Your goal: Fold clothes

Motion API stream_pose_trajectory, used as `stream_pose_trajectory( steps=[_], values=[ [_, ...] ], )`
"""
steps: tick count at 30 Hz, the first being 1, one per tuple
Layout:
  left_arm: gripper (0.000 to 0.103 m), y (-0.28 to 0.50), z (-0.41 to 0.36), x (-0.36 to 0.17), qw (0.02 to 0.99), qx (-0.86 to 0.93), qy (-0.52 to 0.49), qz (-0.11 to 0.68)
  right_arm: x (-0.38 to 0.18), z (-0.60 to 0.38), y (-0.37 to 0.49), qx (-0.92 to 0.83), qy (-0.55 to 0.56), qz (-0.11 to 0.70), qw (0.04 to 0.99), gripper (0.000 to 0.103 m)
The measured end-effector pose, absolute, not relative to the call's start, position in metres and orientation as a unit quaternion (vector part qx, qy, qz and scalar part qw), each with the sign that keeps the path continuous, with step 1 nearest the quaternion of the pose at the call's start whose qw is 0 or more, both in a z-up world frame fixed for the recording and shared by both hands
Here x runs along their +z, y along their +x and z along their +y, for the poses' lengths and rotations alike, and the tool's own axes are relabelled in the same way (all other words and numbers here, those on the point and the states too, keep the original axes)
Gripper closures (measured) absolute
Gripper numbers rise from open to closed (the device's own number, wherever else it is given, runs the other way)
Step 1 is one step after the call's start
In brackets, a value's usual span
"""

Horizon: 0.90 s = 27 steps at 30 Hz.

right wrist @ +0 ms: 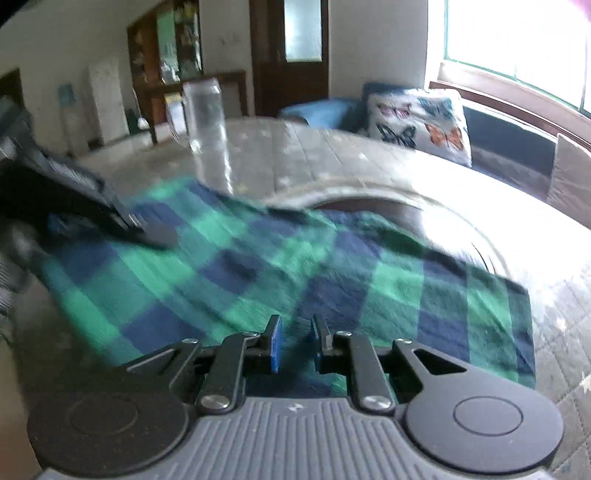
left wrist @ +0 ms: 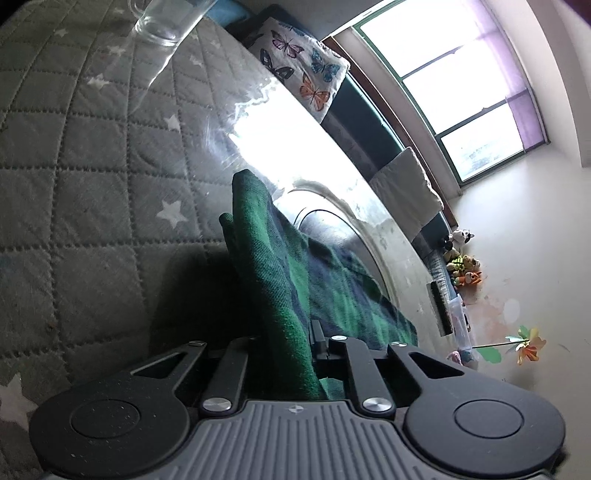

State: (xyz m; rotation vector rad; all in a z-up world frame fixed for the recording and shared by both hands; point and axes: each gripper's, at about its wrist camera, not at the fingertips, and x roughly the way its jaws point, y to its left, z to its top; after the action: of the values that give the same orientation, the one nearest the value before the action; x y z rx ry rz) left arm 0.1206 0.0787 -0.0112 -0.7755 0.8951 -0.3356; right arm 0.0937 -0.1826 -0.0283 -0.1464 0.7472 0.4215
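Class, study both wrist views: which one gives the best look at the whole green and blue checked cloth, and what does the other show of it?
The right wrist view: the checked cloth lies spread over the glass-topped table, though blurred. The left wrist view shows only a raised fold pinched in the left hand-held gripper, mostly edge-on.

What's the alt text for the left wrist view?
The left tongs are shut on a raised fold of green-and-navy plaid cloth, lifted off a glass-covered table over a grey quilted cover with white stars. A clear glass mug stands at the top, a butterfly cushion and bright window beyond.
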Motion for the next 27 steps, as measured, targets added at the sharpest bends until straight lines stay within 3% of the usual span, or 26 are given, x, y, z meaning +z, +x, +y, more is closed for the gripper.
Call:
stream_pose_trajectory(
  steps=[9,20,27],
  values=[
    [0.091,0.118,0.058,0.023,0.829,-0.171,-0.35,0.401,-0.013,-0.184,0.125,0.193,-0.069,0.346,0.916,0.088],
    [0.092,0.129,0.035,0.042,0.833,-0.178,-0.337,0.402,-0.043,-0.172,0.199,0.166,-0.055,0.379,0.909,0.087],
    [0.092,0.132,0.027,0.051,0.834,-0.173,-0.335,0.403,-0.022,-0.185,0.167,0.183,-0.051,0.361,0.913,0.086]
  ],
)
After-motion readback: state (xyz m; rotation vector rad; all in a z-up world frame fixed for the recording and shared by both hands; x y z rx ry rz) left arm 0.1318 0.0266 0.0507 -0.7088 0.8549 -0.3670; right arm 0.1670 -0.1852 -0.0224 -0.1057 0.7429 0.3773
